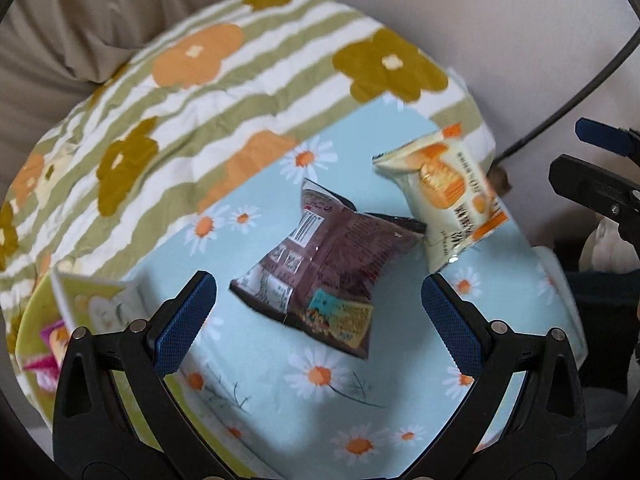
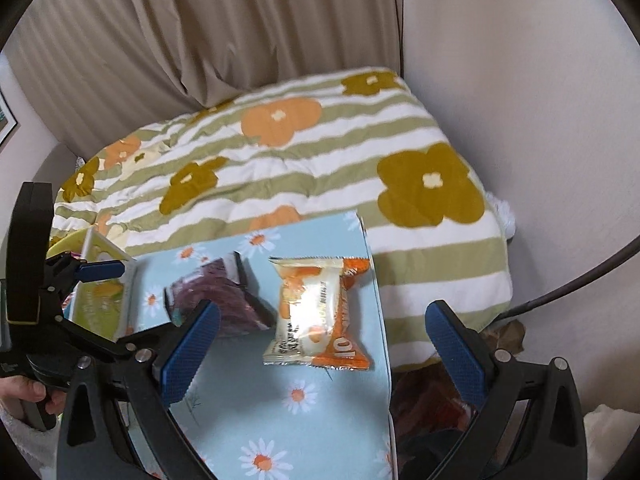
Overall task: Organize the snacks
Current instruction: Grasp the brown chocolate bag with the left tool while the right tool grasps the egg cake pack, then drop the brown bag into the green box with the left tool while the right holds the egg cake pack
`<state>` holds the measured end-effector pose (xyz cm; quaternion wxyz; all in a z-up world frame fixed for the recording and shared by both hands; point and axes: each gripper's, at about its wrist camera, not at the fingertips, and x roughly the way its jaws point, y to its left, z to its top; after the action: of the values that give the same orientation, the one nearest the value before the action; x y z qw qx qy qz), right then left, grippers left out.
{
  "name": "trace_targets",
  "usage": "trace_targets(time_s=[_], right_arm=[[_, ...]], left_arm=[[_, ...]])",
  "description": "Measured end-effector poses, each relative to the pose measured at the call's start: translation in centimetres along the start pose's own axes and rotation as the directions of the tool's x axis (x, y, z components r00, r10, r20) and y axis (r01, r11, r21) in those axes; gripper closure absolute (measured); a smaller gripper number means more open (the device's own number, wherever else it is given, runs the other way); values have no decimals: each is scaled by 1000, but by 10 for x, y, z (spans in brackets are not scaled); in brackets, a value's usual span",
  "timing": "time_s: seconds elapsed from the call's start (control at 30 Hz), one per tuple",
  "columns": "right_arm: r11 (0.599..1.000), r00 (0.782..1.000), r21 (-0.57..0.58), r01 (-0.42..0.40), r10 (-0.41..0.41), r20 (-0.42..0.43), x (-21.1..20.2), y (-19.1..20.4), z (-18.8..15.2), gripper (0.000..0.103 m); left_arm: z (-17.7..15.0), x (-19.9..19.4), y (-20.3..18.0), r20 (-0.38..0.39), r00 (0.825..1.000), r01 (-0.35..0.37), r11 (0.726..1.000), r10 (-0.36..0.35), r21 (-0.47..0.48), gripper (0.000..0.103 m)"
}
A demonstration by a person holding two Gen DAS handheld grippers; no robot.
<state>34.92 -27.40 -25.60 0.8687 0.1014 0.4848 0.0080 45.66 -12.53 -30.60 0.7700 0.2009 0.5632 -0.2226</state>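
A brown snack packet (image 1: 320, 272) lies barcode side up on the light-blue daisy-print surface (image 1: 280, 400). My left gripper (image 1: 318, 300) hovers open just in front of it, a blue pad on each side. A cream and orange snack packet (image 2: 316, 316) lies to its right near the surface's right edge. My right gripper (image 2: 322, 320) is open above it with nothing between its fingers. The brown packet (image 2: 224, 300) shows left of it, partly behind the left finger. At the far left stands a yellow-green box (image 2: 104, 292) holding small packets.
A green-and-white striped quilt with orange and olive flowers (image 2: 320, 168) lies behind the surface. Beige curtains (image 2: 200, 32) and a pale wall stand beyond it. A dark cable (image 2: 580, 280) runs at the right. A hand (image 2: 28, 396) holds the left gripper's handle.
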Motion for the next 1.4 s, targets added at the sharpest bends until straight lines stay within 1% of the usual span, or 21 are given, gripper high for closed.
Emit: trace_targets(time_s=[0.2, 0.3, 0.47, 0.67, 0.7, 0.73, 0.77, 0.83, 0.97, 1.1, 1.3, 1.4], right_arm=[[1000, 996, 11, -10, 11, -89, 46, -6, -2, 1], [1000, 993, 8, -14, 15, -114, 62, -4, -2, 1], [1000, 989, 10, -21, 23, -149, 81, -3, -2, 1], [1000, 985, 8, -23, 24, -171, 96, -1, 0, 1], [1000, 984, 7, -24, 24, -175, 99, -1, 0, 1], [1000, 984, 6, -23, 24, -178, 100, 0, 0, 1], [1000, 983, 5, -24, 25, -180, 102, 1, 0, 1], [1000, 982, 1, -24, 24, -186, 106, 3, 0, 2], [1000, 980, -2, -28, 27, -199, 113, 6, 0, 5], [1000, 978, -9, -29, 26, -207, 117, 8, -1, 6], [999, 976, -27, -32, 26, -218, 124, 12, -4, 11], [999, 974, -39, -27, 17, -226, 129, 14, -6, 13]], left_arm=[[13, 40, -5, -88, 996, 20, 999, -16, 41, 1], [16, 52, -6, -115, 993, 29, 999, -24, 44, 1], [17, 68, -7, -148, 989, 39, 998, -31, 51, 1], [19, 77, -7, -160, 986, 50, 998, -42, 49, 2], [18, 78, -6, -160, 986, 52, 998, -44, 47, 2], [17, 79, -5, -162, 986, 52, 998, -44, 44, 6], [17, 80, -5, -164, 985, 55, 998, -48, 39, 14], [15, 83, -3, -177, 982, 68, 998, -63, 18, 25], [10, 85, 3, -178, 981, 74, 997, -79, -35, 31], [3, 82, 13, -182, 981, 50, 992, -71, -117, 34], [-15, 78, 31, -174, 983, 10, 967, -56, -254, 36], [-22, 75, 35, -165, 985, 5, 954, -56, -299, 36]])
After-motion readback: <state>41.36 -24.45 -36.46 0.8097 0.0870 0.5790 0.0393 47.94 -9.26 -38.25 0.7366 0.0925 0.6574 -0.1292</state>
